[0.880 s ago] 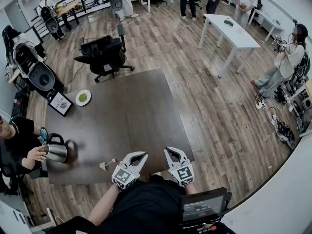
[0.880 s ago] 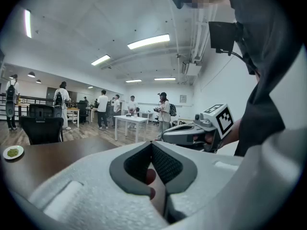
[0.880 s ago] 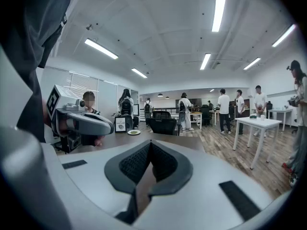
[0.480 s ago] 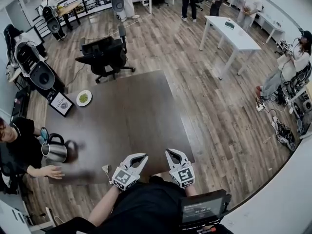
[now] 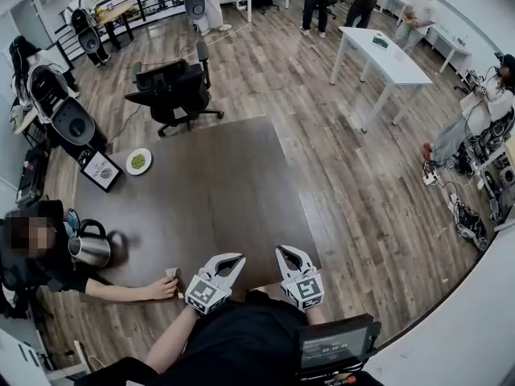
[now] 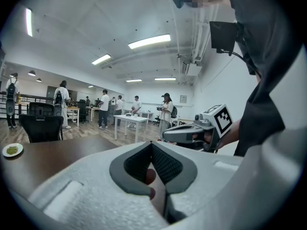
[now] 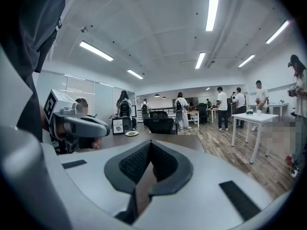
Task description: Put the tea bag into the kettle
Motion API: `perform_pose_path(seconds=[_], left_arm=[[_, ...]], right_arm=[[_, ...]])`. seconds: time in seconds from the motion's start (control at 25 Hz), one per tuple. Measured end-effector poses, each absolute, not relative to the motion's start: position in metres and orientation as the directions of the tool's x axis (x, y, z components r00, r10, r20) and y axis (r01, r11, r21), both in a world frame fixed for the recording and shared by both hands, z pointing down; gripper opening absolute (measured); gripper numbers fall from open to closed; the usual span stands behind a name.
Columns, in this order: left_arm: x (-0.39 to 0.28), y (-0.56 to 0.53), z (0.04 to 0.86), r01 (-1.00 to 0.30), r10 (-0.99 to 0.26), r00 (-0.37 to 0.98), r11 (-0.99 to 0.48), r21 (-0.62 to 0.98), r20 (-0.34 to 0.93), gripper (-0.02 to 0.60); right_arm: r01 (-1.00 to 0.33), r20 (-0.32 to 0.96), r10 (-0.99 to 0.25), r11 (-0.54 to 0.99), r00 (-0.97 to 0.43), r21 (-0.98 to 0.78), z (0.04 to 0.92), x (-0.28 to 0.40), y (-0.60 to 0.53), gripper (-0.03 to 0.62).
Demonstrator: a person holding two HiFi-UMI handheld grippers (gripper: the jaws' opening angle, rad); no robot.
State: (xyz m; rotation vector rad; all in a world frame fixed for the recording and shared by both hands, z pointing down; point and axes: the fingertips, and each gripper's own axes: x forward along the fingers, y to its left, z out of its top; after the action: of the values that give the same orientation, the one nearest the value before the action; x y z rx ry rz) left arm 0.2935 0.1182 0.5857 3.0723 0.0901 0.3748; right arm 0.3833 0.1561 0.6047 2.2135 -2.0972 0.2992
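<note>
The steel kettle (image 5: pixel 90 246) with a black handle stands near the left edge of the dark table (image 5: pixel 217 183). The small tea bag (image 5: pixel 170 273) lies by the table's front edge, and a seated person's hand (image 5: pixel 163 289) reaches over to it and touches it. My left gripper (image 5: pixel 232 258) hovers shut and empty over the front edge, just right of the tea bag. The right gripper (image 5: pixel 284 252) is beside it, also shut and empty. In the left gripper view the left gripper (image 6: pixel 151 145) has its jaws together. The right gripper (image 7: pixel 150 144) looks the same in its own view.
A plate of green food (image 5: pixel 138 161) and a framed sign (image 5: pixel 100 170) sit at the table's far left. A black office chair (image 5: pixel 173 87) stands behind the table. A white table (image 5: pixel 378 51) and several people are further off.
The seated person has let go of the kettle and stretched a hand along the front edge to the tea bag. My two grippers have hardly moved.
</note>
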Motion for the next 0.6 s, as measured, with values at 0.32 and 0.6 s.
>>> perform_pose_path(seconds=[0.32,0.6], left_arm=[[0.289,0.110,0.581,0.026,0.039,0.970,-0.998,0.059,0.239,0.003],[0.273,0.104,0.585,-0.016,0.002,0.970,-0.997,0.074,0.244,0.003]], right_arm=[[-0.995,0.207,-0.978,-0.050,0.031,-0.088,0.605,0.379,0.147,0.006],[-0.995,0.216,-0.976,-0.027,0.005,-0.099,0.609,0.371,0.134,0.005]])
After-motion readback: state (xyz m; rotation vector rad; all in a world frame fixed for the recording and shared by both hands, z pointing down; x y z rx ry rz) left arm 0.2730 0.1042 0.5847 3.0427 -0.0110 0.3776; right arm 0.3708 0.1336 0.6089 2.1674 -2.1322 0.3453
